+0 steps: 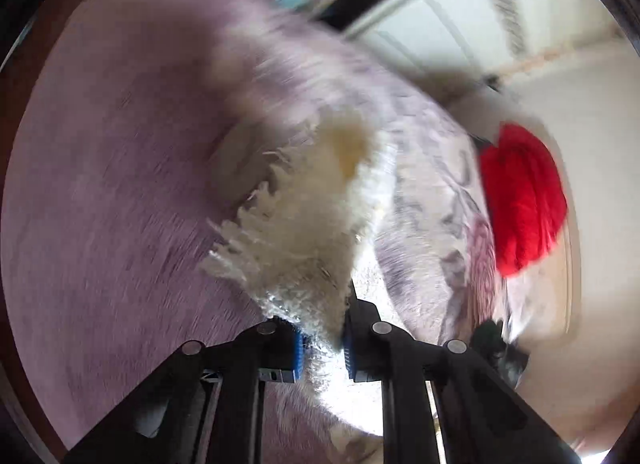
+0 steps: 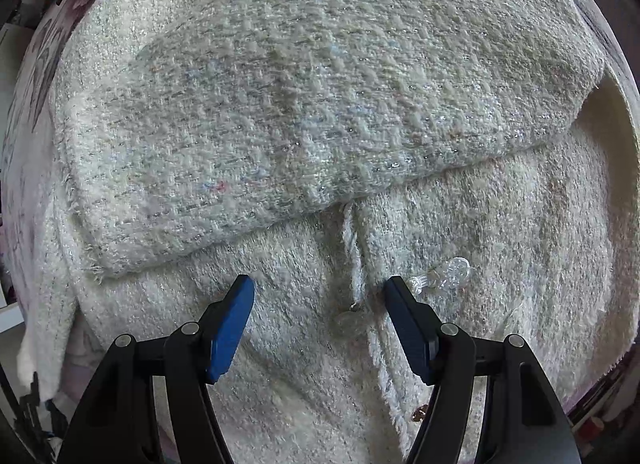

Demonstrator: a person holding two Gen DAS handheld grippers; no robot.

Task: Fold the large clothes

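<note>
Left wrist view is blurry: the left tongs [image 1: 322, 338] are clenched on a fringed edge of the fuzzy white sweater [image 1: 304, 224], lifted over the purple bed [image 1: 100, 184]. Right wrist view: the right tongs [image 2: 320, 296] are released, pointing down just above the sweater [image 2: 280, 104], whose fold runs across, left to right.

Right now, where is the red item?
In the left wrist view the red cloth bundle sits at the right edge, beyond the patterned lilac bedspread and right of the white fuzzy garment pinched in the left gripper.
</note>
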